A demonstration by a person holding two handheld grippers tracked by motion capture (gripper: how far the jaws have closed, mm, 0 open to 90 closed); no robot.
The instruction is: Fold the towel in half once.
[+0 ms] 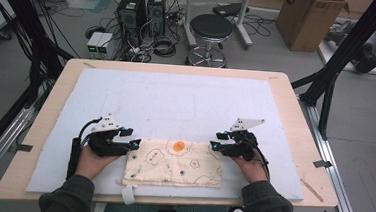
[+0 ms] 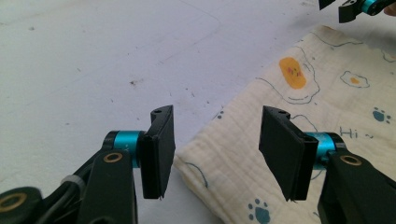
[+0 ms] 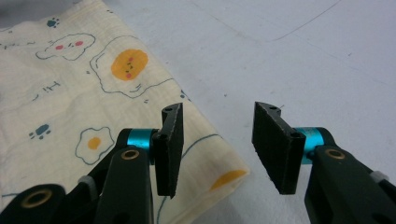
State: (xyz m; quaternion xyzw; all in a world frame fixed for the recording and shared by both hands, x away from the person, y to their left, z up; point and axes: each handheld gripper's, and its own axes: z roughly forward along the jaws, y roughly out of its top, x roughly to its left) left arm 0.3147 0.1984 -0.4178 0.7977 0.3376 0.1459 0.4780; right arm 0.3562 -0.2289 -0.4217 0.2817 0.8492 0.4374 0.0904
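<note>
Your left gripper (image 2: 215, 154) and right gripper (image 3: 217, 149) both stand apart, each straddling a far corner of the folded cloth (image 1: 174, 162). Close too high and you'll pinch only the top layer.

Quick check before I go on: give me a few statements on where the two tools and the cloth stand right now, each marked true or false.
1. The left tool is open, with a corner of the cloth between its jaws. True.
2. The right tool is shut on the cloth's edge. False: its jaws stand apart, over a corner of the cloth.
3. The cloth lies folded flat on the white mat. True.
4. The cloth is plain white. False: it is cream, printed with fried eggs and paw prints.
5. In the high view, both tools sit at the cloth's far corners, one on each side. True.
6. The cloth hangs over the table's far edge. False: it lies at the near side, by the person.
</note>
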